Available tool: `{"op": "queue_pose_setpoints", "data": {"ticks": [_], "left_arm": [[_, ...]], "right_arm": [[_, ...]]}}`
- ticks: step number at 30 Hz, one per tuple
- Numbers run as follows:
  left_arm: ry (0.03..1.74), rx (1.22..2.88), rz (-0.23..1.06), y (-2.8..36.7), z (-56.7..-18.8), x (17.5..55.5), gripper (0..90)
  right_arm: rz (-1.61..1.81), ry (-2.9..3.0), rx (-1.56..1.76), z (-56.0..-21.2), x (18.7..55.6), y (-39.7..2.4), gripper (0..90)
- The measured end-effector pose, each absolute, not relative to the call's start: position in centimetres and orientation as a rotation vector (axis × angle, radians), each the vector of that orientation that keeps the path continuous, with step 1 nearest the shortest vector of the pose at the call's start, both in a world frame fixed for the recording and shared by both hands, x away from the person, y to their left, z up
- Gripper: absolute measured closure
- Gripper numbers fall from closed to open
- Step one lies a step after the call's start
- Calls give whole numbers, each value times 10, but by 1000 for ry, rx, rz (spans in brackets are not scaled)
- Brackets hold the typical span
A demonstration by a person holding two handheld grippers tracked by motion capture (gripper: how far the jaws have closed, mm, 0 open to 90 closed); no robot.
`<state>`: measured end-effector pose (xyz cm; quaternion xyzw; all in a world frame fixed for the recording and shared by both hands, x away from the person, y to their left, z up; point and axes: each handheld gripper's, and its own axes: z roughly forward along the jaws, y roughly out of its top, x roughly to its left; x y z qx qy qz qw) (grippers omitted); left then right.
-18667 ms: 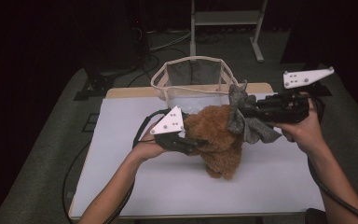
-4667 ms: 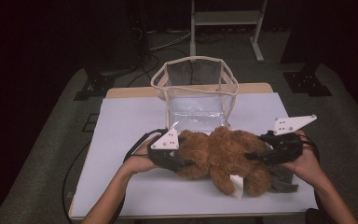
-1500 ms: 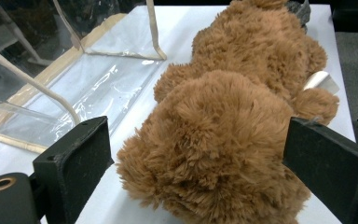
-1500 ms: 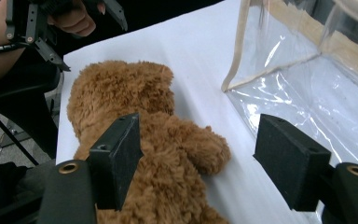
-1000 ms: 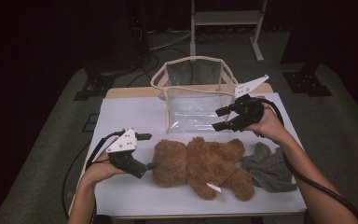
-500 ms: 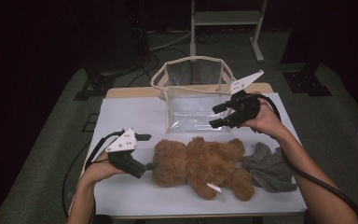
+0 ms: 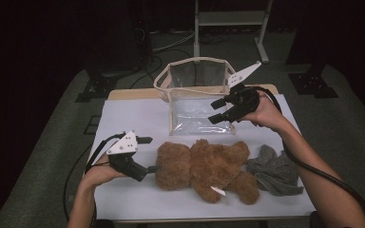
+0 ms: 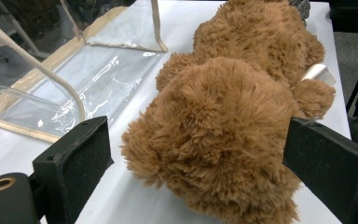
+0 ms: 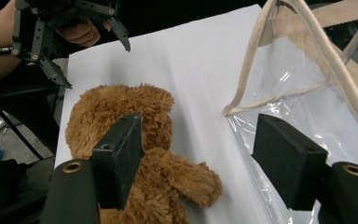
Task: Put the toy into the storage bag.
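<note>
bear [image 7: 204, 166]: lying on the surface [image 7: 133, 118], long axis from 9 to 3 o'clock
left gripper [image 7: 145, 154]: fingers standing open around the head, nearer
right gripper [image 7: 218, 110]: fingers open and empty, hovering at bag [image 7: 197, 102], at 12 o'clock of the bear

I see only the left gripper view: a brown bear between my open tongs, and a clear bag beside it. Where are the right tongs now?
Observer: The right tongs hover over the front of the bag, behind the bear.
Operator: Do they hold something?
Observer: No, they are open, with nothing between them.
Operator: A grey corner shows beyond the bear. What is it?
Observer: A crumpled grey cloth, lying against the bear's leg.
</note>
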<state>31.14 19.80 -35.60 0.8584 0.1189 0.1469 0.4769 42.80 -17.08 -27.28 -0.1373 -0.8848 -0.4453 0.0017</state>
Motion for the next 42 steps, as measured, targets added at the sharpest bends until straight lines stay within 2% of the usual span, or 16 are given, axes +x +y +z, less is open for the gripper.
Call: {"op": "queue_pose_setpoints", "data": {"ticks": [31,42], "left_arm": [[321,2089,351,206,-357,316,39],[313,2084,349,207,-356,315,38]], "right_arm": [[-1305,-2849,-422,-243,478,-147,357],[-1287,-2841,-493,-253,501,-146,404]]}}
